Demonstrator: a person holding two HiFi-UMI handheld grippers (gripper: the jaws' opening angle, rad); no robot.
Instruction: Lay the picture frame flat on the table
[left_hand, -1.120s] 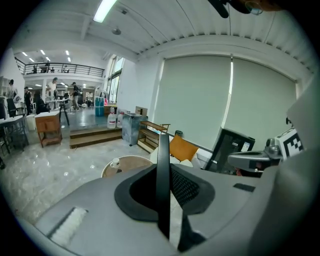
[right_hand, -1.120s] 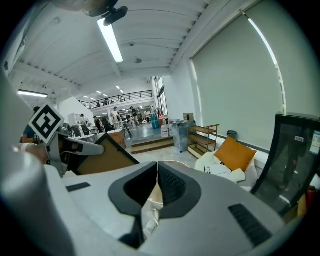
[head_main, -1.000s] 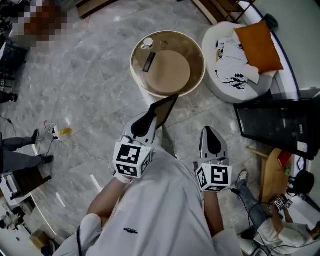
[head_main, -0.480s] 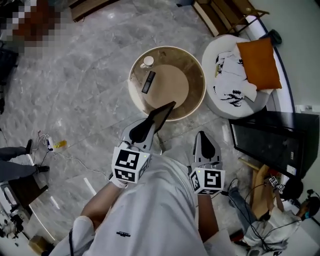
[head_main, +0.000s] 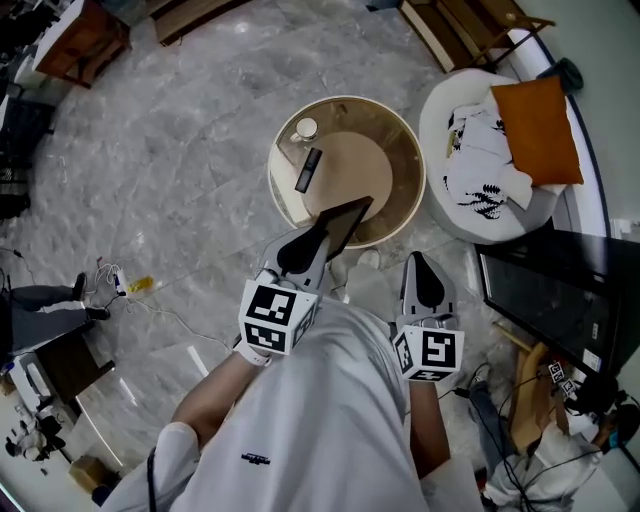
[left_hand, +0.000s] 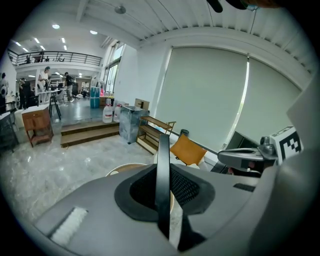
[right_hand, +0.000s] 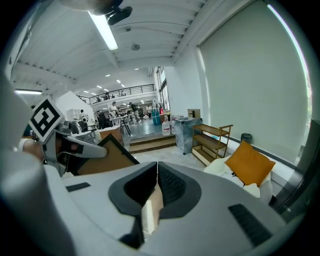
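Jaws of the left gripper (left_hand: 164, 196) are pinched on the thin black edge of the picture frame (left_hand: 162, 160), which stands edge-on between the pads and pokes up past them. Gripping it by one rim like that leaves the whole broad face free, which I reckon is the point: a frame held by its edge can be tipped down onto a surface without the claw getting trapped underneath.

From above, the frame (head_main: 342, 224) slants up and away from the left gripper (head_main: 318, 240), hanging over the near rim of the round table (head_main: 402, 130). I can't tell whether its far corner touches the top yet. It is tilted, not flat, so the laying-down looks not yet done.

Beside it the right gripper (head_main: 419, 264) hangs lower, off the table's edge, with its jaws together on nothing; it seems kept back as a spare.

Farther onto the table lie a dark remote (head_main: 308, 170) and a small white cup (head_main: 306, 128), both off to the left, so the bare middle looks the sensible landing place.
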